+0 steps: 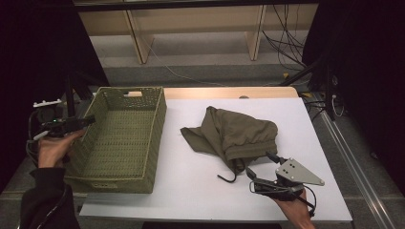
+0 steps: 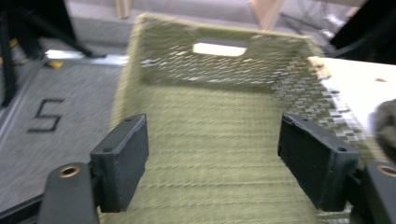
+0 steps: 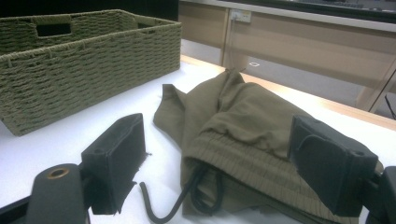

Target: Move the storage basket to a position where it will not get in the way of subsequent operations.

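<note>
left tool (image 2: 212, 163) open, over basket (image 1: 119, 138) | right tool (image 3: 217, 172) open, at garment (image 1: 234, 133)

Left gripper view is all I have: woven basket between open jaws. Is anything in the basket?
Observer: No, the high view shows the basket with nothing inside it.
Operator: What is that dark lump at my right edge?
Observer: An olive garment crumpled on the white table, apart from the basket.
Operator: Where is the other hand-held gripper?
Observer: The right hand-held gripper sits at the garment's ribbed waistband, jaws open, a dark drawstring lying on the table between them.
</note>
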Demonstrator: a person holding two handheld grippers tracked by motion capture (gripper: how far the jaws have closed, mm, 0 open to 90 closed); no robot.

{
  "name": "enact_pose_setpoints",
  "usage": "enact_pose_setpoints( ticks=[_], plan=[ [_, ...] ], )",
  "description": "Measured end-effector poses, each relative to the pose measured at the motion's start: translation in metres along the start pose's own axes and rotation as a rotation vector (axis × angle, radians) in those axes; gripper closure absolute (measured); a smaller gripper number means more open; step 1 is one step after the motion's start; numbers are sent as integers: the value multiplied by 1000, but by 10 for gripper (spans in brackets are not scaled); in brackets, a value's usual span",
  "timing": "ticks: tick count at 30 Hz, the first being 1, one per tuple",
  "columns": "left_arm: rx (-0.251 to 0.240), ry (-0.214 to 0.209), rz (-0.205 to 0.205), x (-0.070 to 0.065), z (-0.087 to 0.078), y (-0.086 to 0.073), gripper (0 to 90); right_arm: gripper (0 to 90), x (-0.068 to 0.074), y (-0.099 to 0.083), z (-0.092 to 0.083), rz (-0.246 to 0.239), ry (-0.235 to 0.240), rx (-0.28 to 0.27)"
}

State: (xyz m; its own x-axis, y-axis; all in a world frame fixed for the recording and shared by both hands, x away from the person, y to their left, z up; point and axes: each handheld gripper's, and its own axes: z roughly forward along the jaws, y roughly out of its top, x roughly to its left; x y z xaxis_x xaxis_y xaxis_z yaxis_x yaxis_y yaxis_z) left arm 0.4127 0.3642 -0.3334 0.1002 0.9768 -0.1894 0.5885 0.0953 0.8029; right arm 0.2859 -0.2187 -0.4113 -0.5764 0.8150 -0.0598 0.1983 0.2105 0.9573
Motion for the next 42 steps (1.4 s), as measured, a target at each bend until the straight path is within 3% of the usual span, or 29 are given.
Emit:
enact_pose_setpoints(
  ticks=[5,18,31,42],
  plan=[
    [-29,-57,27,-21,0,4,199,200,0,0,-1,2,0,-1],
    [-100,-120,57,-53,-3,6,157,200,-1,0,-1,3,-1,1],
    [-96,-260,107,-101,9,-3,150,199,-2,-1,-1,5,-8,12],
    [-87,-317,150,-138,19,-19,150,193,-3,-1,-1,6,-7,20]
  ],
)
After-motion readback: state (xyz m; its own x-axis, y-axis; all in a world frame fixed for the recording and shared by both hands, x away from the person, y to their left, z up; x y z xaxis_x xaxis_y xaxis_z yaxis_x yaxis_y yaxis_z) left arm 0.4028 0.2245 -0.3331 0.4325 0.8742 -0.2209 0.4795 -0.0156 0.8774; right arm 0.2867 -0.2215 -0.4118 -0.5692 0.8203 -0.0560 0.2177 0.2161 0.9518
